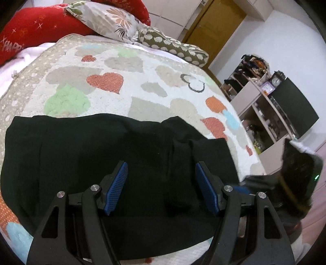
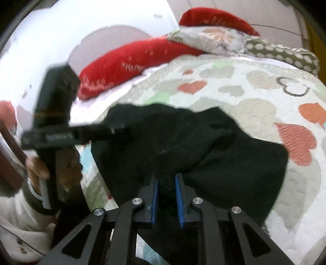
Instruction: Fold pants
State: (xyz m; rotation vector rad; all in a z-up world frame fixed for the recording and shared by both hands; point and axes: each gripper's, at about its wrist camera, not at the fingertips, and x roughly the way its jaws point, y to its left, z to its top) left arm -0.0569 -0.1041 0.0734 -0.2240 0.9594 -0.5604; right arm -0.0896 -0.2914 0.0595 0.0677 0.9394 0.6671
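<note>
Black pants (image 1: 114, 155) spread flat on heart-print quilt (image 1: 114, 67) of bed. Left gripper (image 1: 161, 183) above pants, fingers (image 1: 120, 177) spread wide, grasping nothing. Right gripper (image 2: 166, 195) to the right, fingers (image 2: 178, 199) clenched on raised fold of pants.

The pants (image 1: 101, 152) lie on the near part of the bed (image 1: 142, 85); pillows (image 1: 106, 18) sit at its far end, shelves (image 1: 264, 106) to the right.
</note>
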